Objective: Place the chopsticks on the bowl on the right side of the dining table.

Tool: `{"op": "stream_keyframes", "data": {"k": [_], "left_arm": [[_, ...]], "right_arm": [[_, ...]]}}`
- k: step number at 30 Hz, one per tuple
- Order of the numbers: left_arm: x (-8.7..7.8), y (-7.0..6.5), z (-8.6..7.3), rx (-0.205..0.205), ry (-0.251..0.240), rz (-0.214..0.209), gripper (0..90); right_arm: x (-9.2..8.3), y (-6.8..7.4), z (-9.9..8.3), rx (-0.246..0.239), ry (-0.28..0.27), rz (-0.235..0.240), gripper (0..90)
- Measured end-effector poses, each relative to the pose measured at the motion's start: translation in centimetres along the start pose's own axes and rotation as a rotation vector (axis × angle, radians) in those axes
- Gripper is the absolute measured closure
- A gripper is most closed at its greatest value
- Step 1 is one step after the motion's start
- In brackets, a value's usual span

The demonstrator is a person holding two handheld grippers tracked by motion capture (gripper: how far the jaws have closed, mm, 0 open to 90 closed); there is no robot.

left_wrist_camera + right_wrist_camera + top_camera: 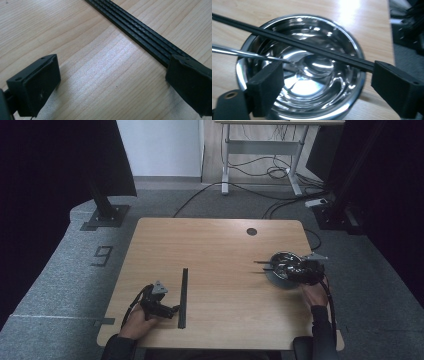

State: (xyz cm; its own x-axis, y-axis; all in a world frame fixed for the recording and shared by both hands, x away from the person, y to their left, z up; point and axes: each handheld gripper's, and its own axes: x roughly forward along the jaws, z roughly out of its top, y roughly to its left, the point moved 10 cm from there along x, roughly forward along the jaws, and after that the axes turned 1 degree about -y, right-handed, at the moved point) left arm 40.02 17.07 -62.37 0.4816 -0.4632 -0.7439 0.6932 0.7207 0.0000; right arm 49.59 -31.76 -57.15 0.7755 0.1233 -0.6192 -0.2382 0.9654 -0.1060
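Between the right gripper's [322, 82] jaws, which stand apart with nothing pressed between the pads, sits the steel bowl [302, 65], directly below them at the right side of the table [215, 245]. Two utensils lie in it: a black stick [294, 43] resting across the rim, its near end passing just beside the right-hand jaw, and a thin metal rod [249, 53] whose tip reaches the bowl's centre close to the other jaw. Contact between jaw and stick cannot be told. Both long axes run leftward out of the bowl, roughly across the gap. In the high view the right gripper [305, 270] hovers over the bowl [282, 267]. Well apart, the left gripper [110, 85] is open, low over bare wood, with the long black strip [140, 35] just past one jaw tip. Judgement: strip lies nearer the left hand [137, 320], its axis running away from the person [183, 297].
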Motion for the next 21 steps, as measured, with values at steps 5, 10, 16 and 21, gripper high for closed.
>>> {"op": "stream_keyframes", "data": {"k": [5,10,16,21], "left_arm": [[0.0,0.0,0.0,0.000,0.000,0.000,0.0],[0.0,0.0,0.0,0.000,0.000,0.000,0.0],[0.0,0.0,0.0,-0.001,0.000,0.000,0.0],[0.0,0.0,0.0,0.000,0.000,0.000,0.0]], "right_arm": [[0.0,-1.4,-0.6,0.044,0.000,-0.044,0.0],[0.1,-2.6,-1.0,0.106,-0.009,-0.053,0.0],[0.1,-3.7,-1.2,0.130,-0.039,-0.075,0.0],[0.5,-4.6,-1.8,0.151,-0.055,-0.081,0.0]]}}
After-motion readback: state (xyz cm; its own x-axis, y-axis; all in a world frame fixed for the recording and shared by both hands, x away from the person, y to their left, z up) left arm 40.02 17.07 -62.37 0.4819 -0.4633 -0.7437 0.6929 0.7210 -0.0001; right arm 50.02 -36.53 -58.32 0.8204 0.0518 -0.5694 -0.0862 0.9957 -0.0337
